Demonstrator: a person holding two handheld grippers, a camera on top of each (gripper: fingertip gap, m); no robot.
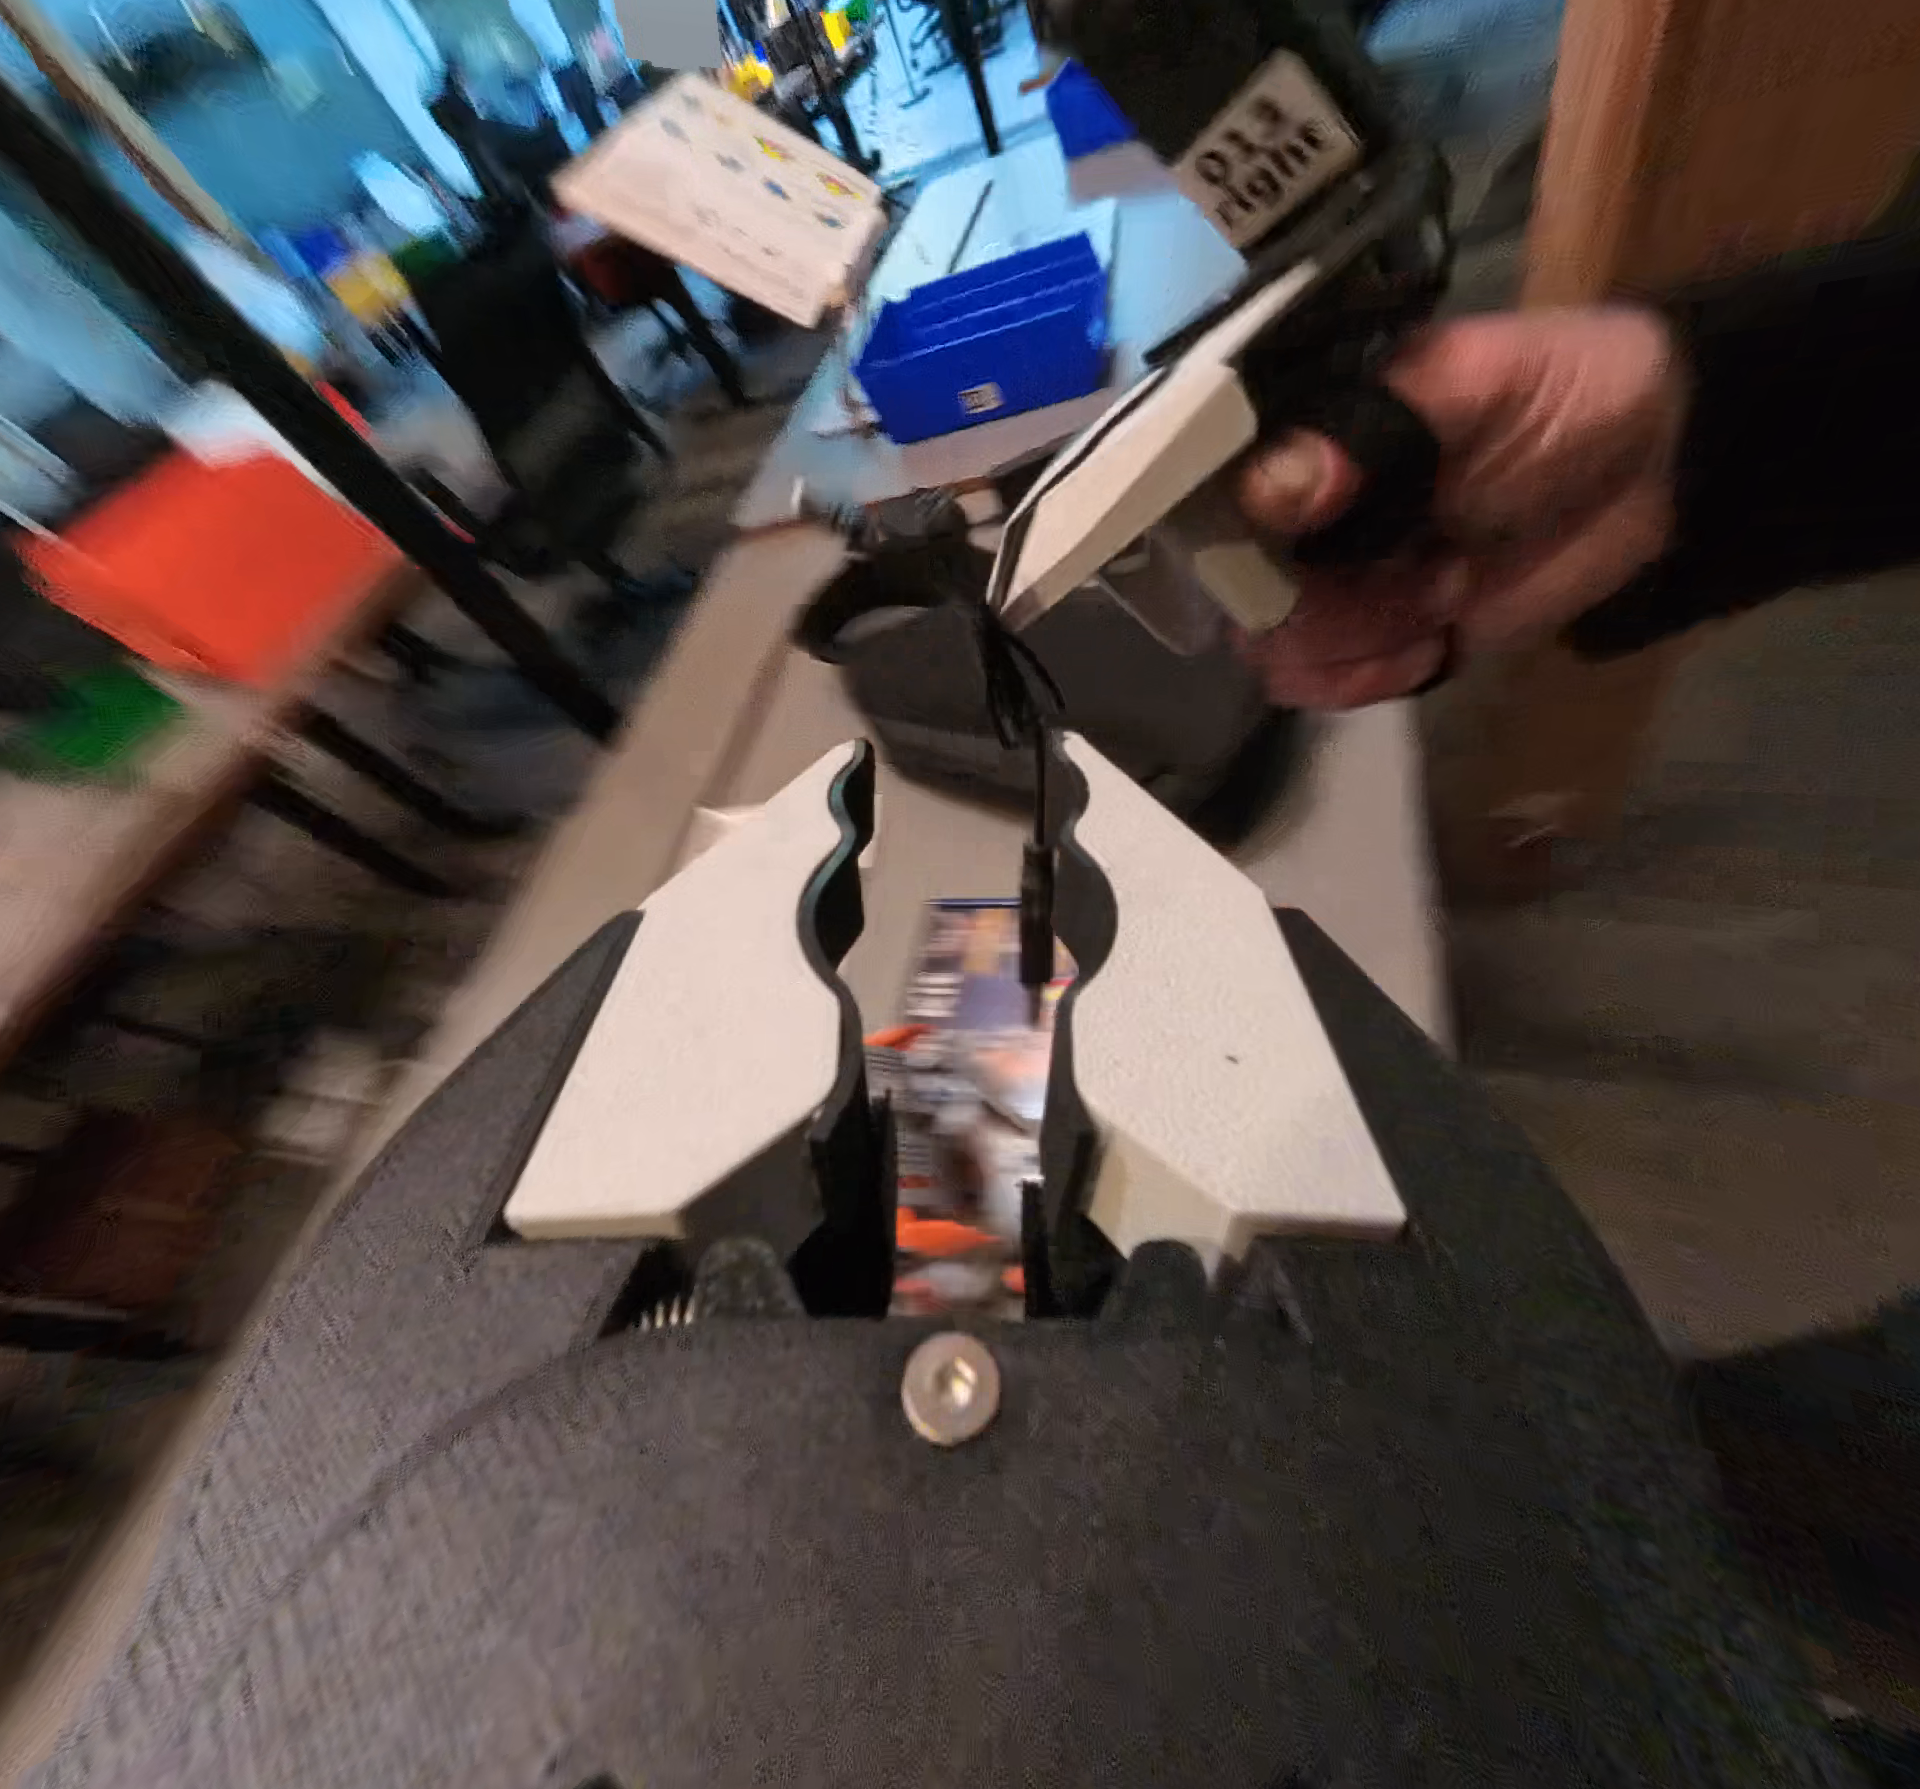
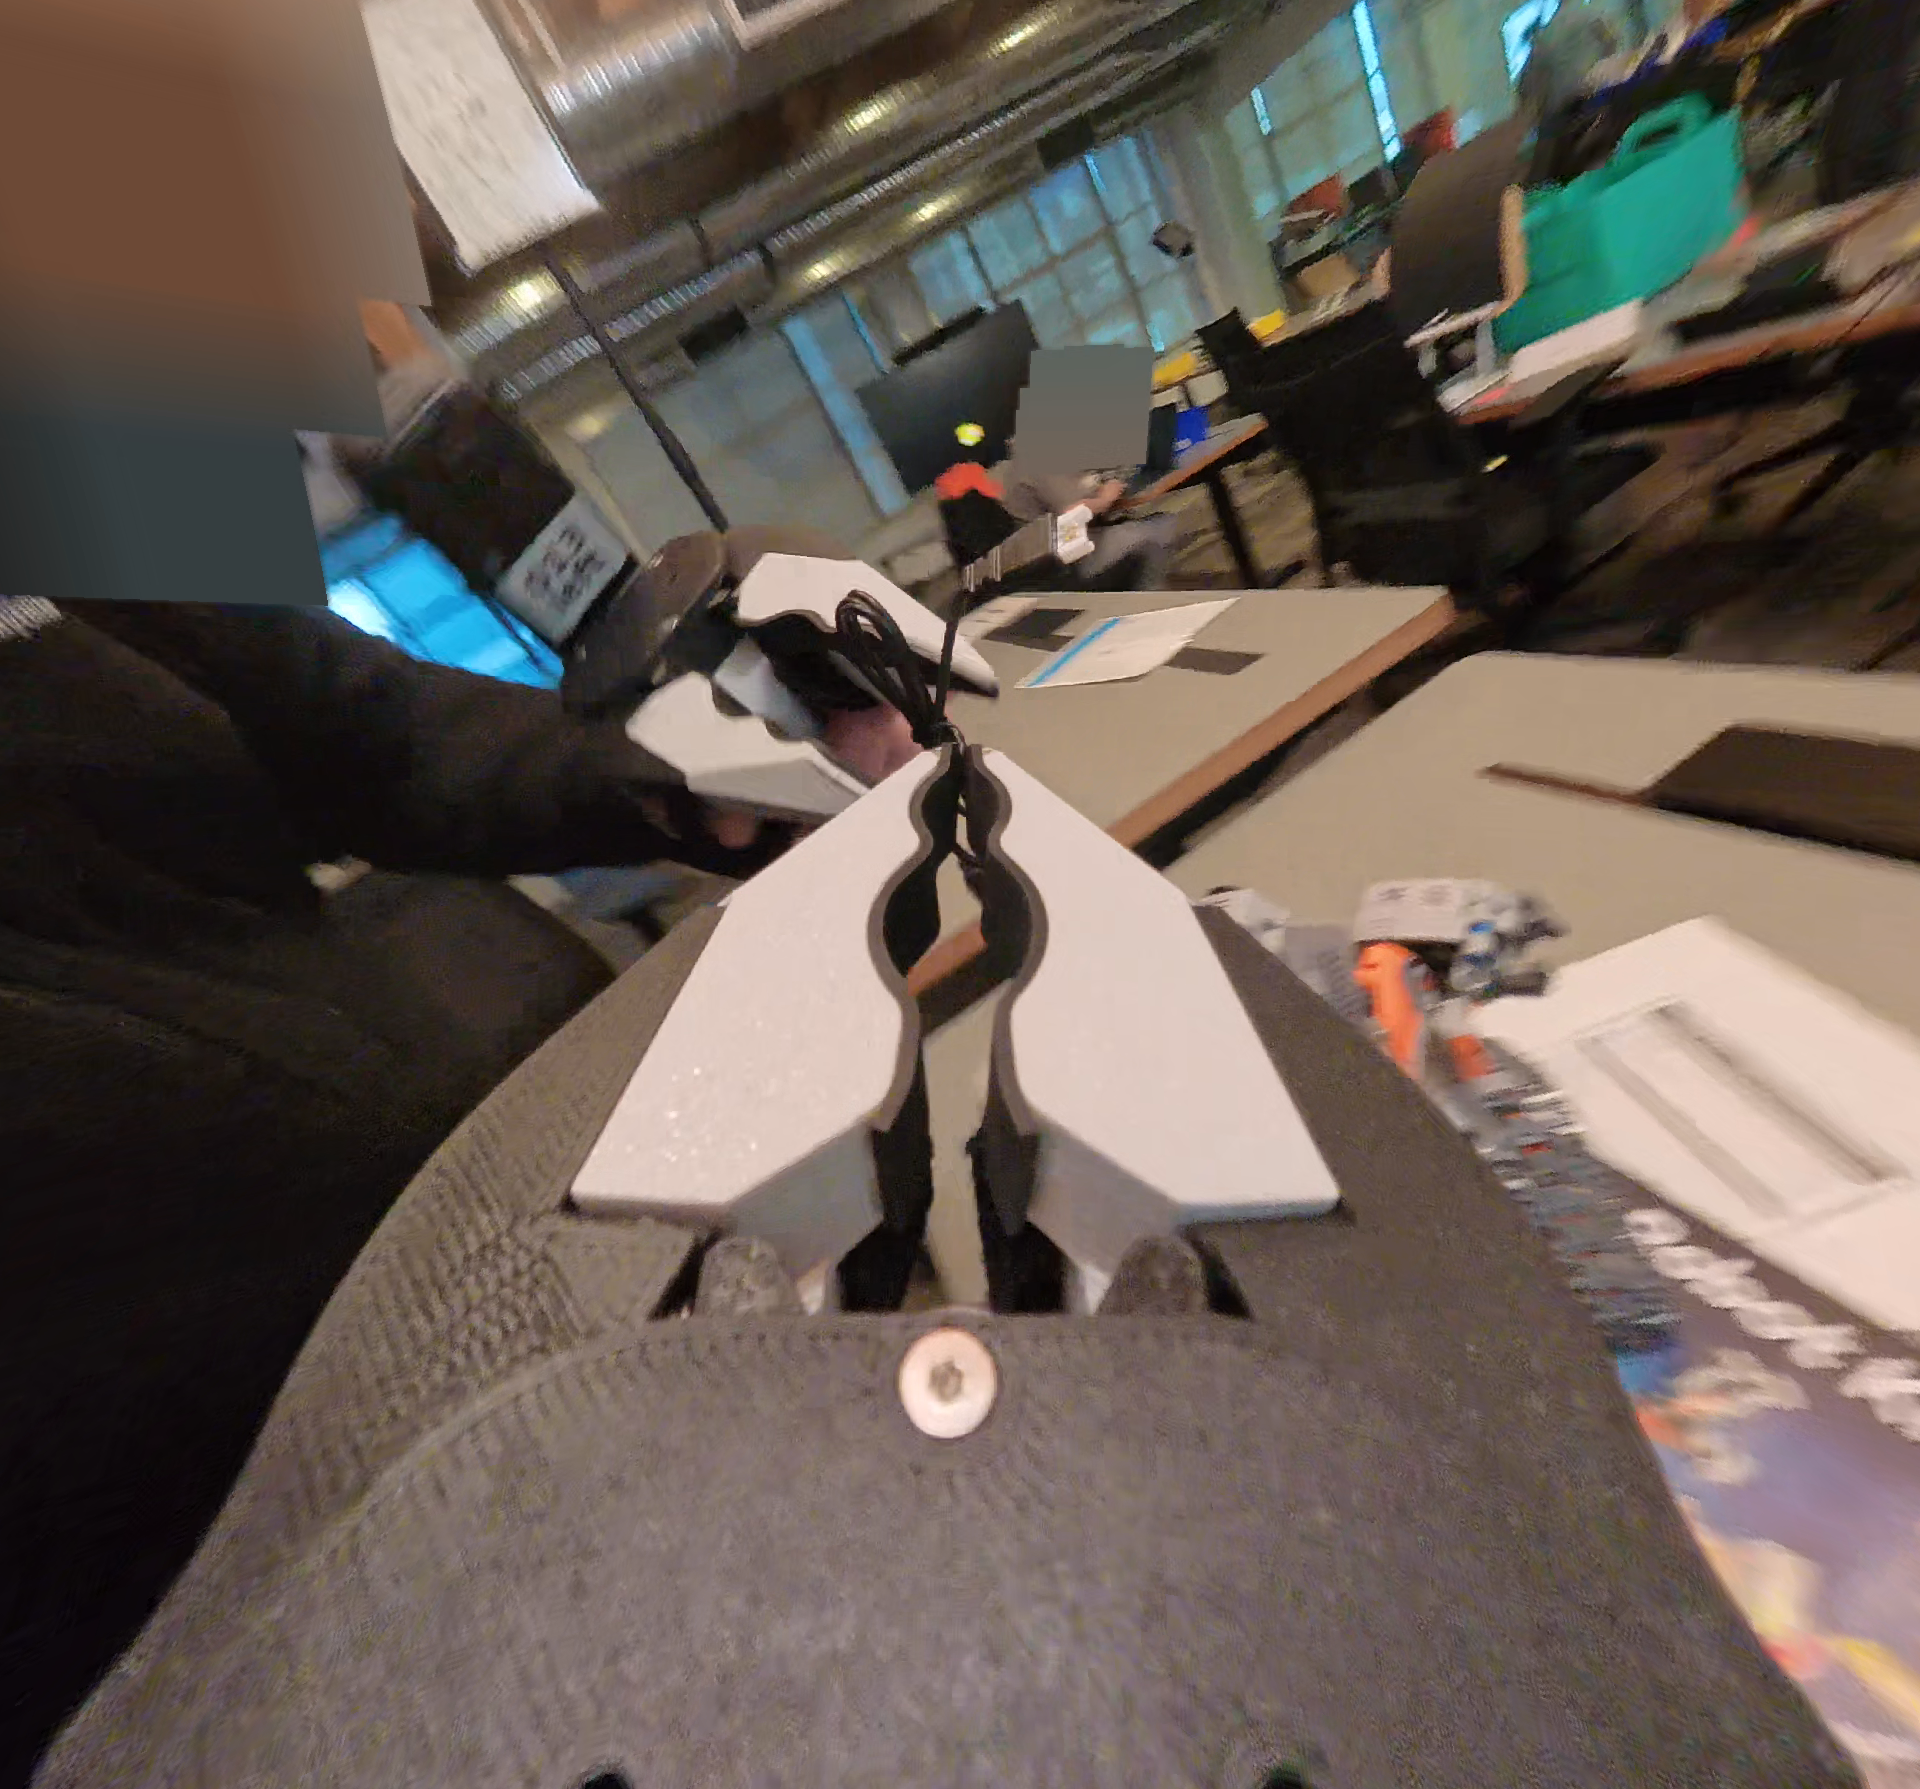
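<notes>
**Black cable pinched at the right gripper's tips, left gripper spread beneath it**

Left wrist view: the left gripper (image 1: 961,773) has its fingers apart, with nothing between them but a hanging plug (image 1: 1036,918) at the end of a thin black cable (image 1: 1023,690), close to the inner face of the right-hand finger, touching or not I cannot tell; the cable runs up to the tips of the right gripper (image 1: 1003,601), which a hand (image 1: 1496,503) holds above and to the right; below the gap lies a printed box (image 1: 977,991) on the grey table (image 1: 675,752), whose left edge runs diagonally up past the left finger; beyond that edge is a carpeted drop with black frame legs; farther along the table a dark bag (image 1: 935,659) sits under the right gripper, and a blue bin (image 1: 987,337) stands toward the far end; a wooden post (image 1: 1714,77) bounds the right side.

Right wrist view: the right gripper (image 2: 951,752) is clamped at its tips on the cable (image 2: 935,700), a loose coil of which rises just past them; the left gripper (image 2: 821,679) is just beyond and to the left, in a dark-sleeved hand; the printed box (image 2: 1714,1324) lies at the table's near right, a white tray (image 2: 1714,1095) on it; the table (image 2: 1403,804) ahead shows open grey surface up to its wood-trimmed left edge.
</notes>
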